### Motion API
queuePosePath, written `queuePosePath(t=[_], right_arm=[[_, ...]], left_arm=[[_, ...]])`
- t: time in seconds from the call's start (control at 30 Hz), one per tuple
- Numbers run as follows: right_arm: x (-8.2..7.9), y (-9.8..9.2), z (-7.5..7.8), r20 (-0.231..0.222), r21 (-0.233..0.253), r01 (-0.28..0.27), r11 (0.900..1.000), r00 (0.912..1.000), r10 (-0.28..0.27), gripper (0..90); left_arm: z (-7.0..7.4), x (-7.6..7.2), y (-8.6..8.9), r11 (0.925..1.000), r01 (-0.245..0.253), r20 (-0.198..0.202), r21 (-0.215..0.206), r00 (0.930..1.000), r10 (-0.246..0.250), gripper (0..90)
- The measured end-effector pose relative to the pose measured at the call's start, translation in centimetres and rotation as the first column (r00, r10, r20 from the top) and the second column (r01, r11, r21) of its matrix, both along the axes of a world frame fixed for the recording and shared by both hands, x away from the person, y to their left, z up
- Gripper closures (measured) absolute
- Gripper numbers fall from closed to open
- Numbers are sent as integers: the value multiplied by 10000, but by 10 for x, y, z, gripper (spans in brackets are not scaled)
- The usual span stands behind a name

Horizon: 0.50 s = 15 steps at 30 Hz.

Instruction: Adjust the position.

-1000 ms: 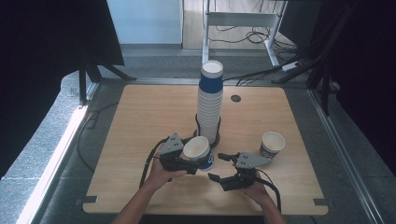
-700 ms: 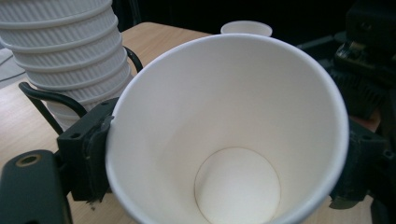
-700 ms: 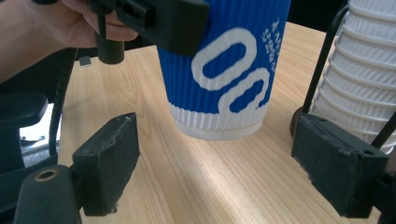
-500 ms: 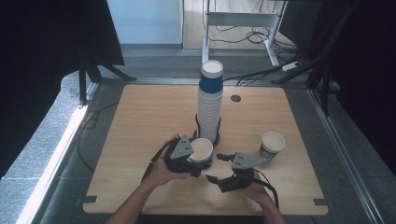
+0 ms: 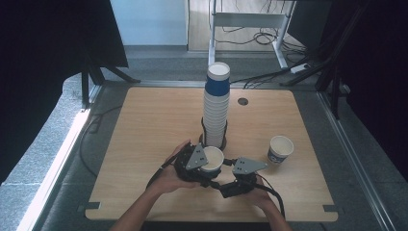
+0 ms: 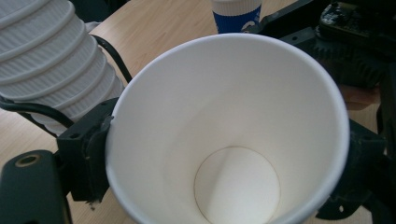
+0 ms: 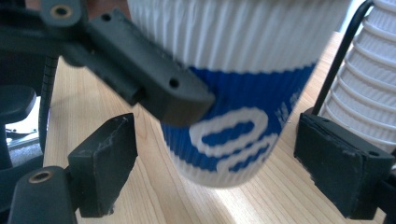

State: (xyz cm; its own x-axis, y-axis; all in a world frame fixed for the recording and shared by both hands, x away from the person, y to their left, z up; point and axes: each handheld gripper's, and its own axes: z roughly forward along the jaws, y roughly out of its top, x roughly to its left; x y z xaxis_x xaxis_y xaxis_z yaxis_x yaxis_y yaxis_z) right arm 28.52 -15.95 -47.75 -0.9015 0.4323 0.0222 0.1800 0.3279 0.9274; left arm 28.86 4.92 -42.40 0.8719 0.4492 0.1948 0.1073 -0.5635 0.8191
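A wooden table sits in the middle. A tall stack of cups stands near the middle of it. At 6 o'clock from the stack, the left gripper holds a cup with its open top up. The right gripper is just beside it, at about 4 o'clock from the held cup. Another cup stands alone at 3 o'clock from the held one. A small dark hole is at 2 o'clock from the stack's foot.
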Motion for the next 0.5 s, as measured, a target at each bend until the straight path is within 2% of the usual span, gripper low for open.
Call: queuePosePath(t=[0.23, 0.5], right_arm=[[2, 11, -2, 79, -211, -95, 9997, 9999, 97, 146], [1, 15, -5, 353, -310, 8, 9995, 9994, 3, 248]], left_arm=[[-2, -1, -3, 9994, 264, -55, 234, 9996, -263, 132], [-2, -1, -2, 9992, 354, -99, 176, 9993, -353, 130]])
